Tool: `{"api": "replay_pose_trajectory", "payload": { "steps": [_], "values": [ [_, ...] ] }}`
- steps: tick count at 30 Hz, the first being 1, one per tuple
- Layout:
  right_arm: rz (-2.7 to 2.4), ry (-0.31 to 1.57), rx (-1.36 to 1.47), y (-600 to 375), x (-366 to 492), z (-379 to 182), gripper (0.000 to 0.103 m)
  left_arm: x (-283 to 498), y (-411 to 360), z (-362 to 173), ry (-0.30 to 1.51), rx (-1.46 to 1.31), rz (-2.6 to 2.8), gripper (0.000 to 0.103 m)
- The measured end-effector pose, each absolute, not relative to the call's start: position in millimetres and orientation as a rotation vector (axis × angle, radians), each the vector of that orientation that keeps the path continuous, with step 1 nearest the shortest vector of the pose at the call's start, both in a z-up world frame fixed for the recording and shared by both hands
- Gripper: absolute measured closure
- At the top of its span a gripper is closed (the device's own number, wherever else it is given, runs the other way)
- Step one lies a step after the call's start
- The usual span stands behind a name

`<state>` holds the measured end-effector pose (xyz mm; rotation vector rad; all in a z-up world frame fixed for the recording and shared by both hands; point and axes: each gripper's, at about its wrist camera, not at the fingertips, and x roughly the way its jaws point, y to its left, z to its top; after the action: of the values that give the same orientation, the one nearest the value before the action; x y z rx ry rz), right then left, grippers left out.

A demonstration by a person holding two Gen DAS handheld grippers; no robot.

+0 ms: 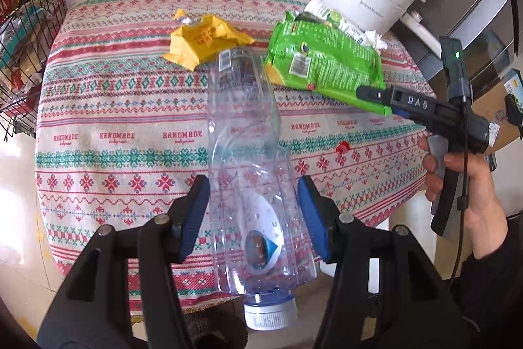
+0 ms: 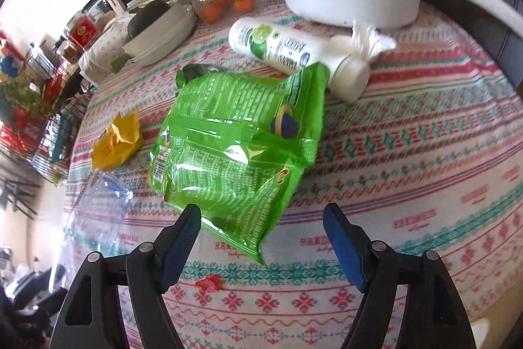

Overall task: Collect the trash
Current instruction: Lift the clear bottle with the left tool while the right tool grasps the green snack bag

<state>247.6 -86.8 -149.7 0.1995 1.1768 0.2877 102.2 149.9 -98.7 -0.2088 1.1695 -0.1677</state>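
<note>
The left gripper (image 1: 253, 213) clenched a crumpled clear plastic bottle (image 1: 248, 159) between its pads; the right gripper (image 2: 261, 237) stood released, a glossy green snack bag (image 2: 235, 149) just ahead.

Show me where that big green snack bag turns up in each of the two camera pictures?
Left wrist view: green snack bag lies upper right of centre, beyond the clear bottle.
Right wrist view: it fills the centre, just ahead of the open fingers.
Shared landmark: the yellow wrapper to its left.
</note>
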Motion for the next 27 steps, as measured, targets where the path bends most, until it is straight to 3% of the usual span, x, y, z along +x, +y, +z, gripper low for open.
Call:
{"api": "replay_pose_trajectory", "payload": {
  "steps": [2,4,7,13,27],
  "values": [
    [0.292,1.177,0.228,-85,249,-154,0.038,105,148,-107,1.199,-0.21,-0.165,0.046],
    [0.314,1.182,0.278,-84,252,-159,0.068,109,148,-114,1.226,-0.219,-0.165,0.045],
    [0.333,1.184,0.288,-82,249,-160,0.084,113,149,-121,1.248,-0.24,-0.168,0.044],
    [0.367,1.127,0.18,-82,232,-134,0.092,119,151,-128,1.257,-0.298,-0.176,0.042],
    [0.386,1.026,0.063,-126,164,-70,0.096,110,124,-109,1.187,-0.306,-0.21,0.047]
  ]
}}
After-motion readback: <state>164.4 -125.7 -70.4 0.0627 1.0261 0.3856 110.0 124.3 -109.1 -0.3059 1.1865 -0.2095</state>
